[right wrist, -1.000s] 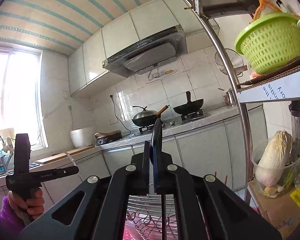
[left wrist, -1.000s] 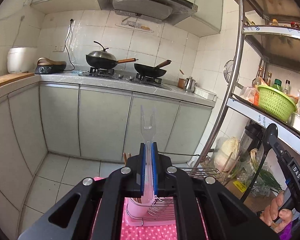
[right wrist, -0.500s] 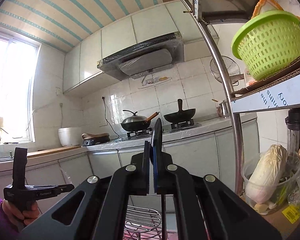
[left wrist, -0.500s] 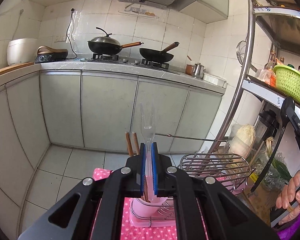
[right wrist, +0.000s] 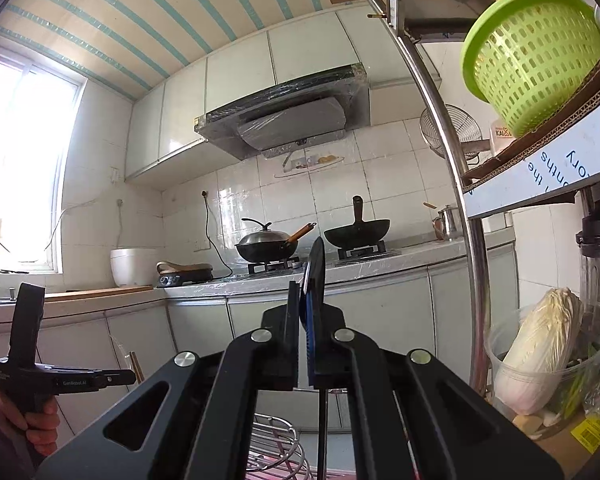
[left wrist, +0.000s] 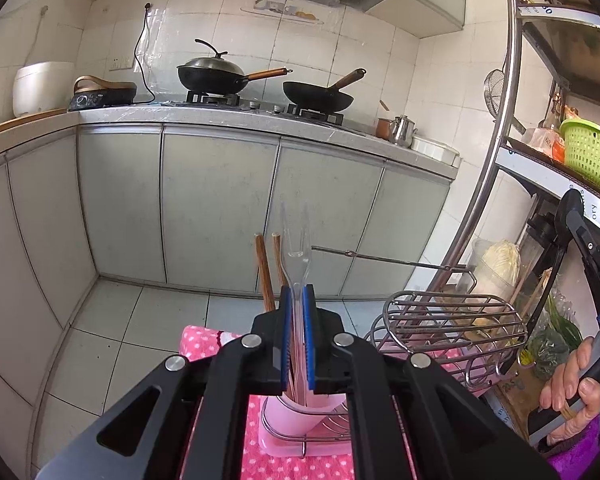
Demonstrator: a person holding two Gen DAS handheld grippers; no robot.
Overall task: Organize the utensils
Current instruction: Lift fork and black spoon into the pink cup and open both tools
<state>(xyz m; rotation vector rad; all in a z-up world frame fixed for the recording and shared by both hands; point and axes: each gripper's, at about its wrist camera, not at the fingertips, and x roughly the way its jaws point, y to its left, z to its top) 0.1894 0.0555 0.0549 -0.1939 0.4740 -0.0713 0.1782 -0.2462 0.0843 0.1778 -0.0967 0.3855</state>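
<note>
Left tool (left wrist: 298,336) is clamped on a clear plastic fork (left wrist: 295,256); blue pads grip the handle, tines point up and away. Fork handle runs down into the pink cup (left wrist: 300,412) directly below the tool. Two wooden chopsticks (left wrist: 264,272) stand in that cup, just left of the fork, leaning slightly left. Cup sits in the wire ring of a pink holder base (left wrist: 279,446), on a pink dotted cloth (left wrist: 203,342). Right of the cup: a wire rack (left wrist: 452,320) on the same cloth.

Far right in the left wrist view, a hand (left wrist: 572,392) holds the other tool's handle, with a black spoon (left wrist: 568,216) sticking up from it.

Right tool (right wrist: 304,320) is pinched on that black spoon (right wrist: 316,268), bowl edge-on above the pads, thin handle dropping below toward the wire rack (right wrist: 275,444). Far left in this view, the person's left hand (right wrist: 39,420) grips the left tool's handle.
</note>
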